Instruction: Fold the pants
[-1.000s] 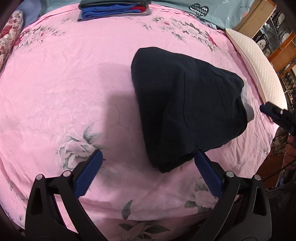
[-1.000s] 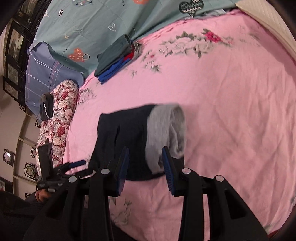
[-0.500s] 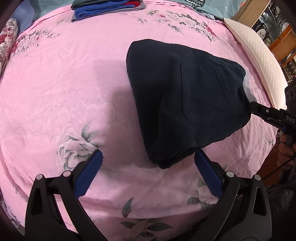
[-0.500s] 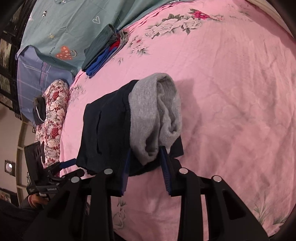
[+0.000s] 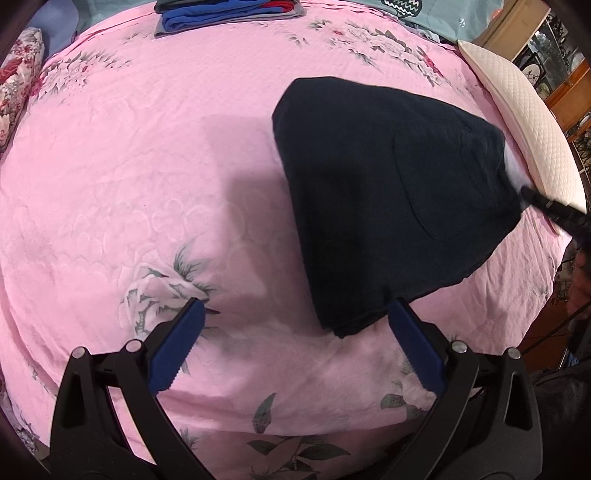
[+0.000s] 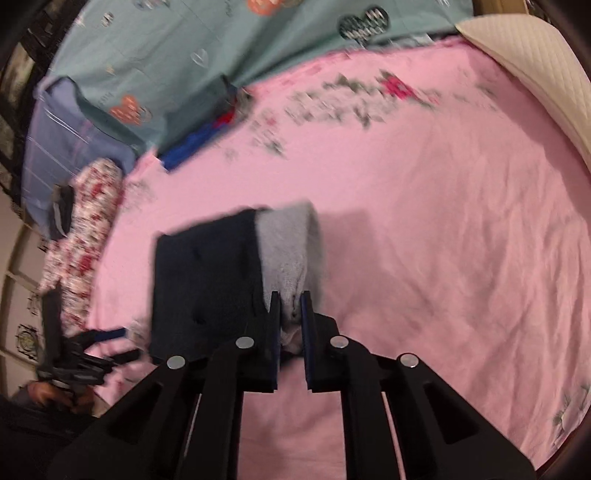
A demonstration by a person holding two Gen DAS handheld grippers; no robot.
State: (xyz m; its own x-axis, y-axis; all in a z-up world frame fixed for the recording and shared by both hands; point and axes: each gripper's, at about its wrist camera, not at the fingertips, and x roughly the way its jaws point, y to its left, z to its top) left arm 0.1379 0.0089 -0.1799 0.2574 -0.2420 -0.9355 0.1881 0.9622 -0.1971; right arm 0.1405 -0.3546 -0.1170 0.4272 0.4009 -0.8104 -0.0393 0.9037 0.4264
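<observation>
The dark navy pants (image 5: 388,192) lie folded into a thick bundle on the pink flowered bedspread (image 5: 147,166). In the right wrist view the pants (image 6: 207,273) show a grey lining edge (image 6: 288,251). My right gripper (image 6: 290,306) is shut on that grey edge and lifts it a little. It shows in the left wrist view as a dark tip (image 5: 550,210) at the bundle's right corner. My left gripper (image 5: 295,328) is open and empty, just in front of the bundle's near corner. It shows in the right wrist view (image 6: 107,341).
A stack of folded blue, red and grey clothes (image 5: 225,11) sits at the far edge of the bed. A white quilted pillow (image 5: 524,122) lies along the right side, a flowered pillow (image 5: 14,88) at the left. A teal sheet (image 6: 221,48) lies beyond.
My right gripper has closed tightly on the grey edge of the pants and pulled that corner outward. The left gripper stayed open and shifted slightly.
</observation>
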